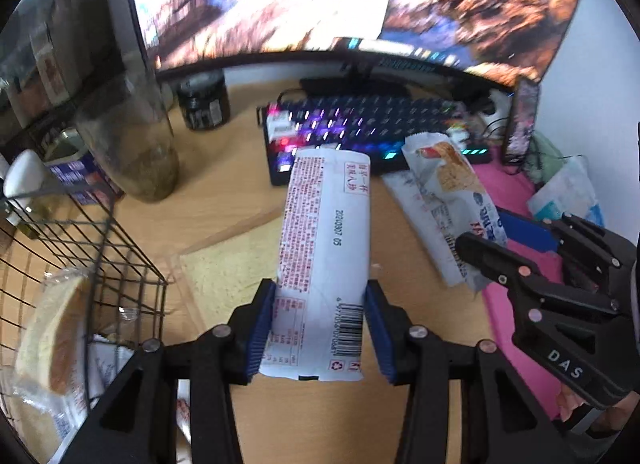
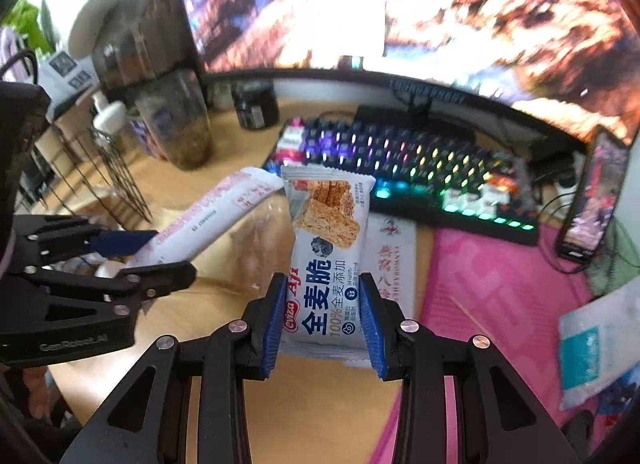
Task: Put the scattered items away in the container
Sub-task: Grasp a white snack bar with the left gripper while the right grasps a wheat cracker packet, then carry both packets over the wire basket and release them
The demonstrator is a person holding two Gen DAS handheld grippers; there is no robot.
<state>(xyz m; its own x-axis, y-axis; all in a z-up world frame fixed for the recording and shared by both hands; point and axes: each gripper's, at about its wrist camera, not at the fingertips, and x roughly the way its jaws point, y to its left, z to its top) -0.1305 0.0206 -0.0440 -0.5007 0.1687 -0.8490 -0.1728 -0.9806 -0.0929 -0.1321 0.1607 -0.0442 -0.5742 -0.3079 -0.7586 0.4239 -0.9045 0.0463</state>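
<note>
Gripping white packet (image 1: 324, 248) — left tool (image 1: 320, 324) | right tool (image 2: 323, 320) clamped on cracker packet (image 2: 328, 252) | wire basket (image 1: 100, 248) beside.

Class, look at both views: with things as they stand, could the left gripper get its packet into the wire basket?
Probably yes. The left gripper is shut on the white packet, and the wire basket stands open-topped just beside it, with nothing between them. Only the basket's rim would need clearing.

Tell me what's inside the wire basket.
The wire basket holds a wrapped bread slice and a white packet. Anything beneath them is hidden.
</note>
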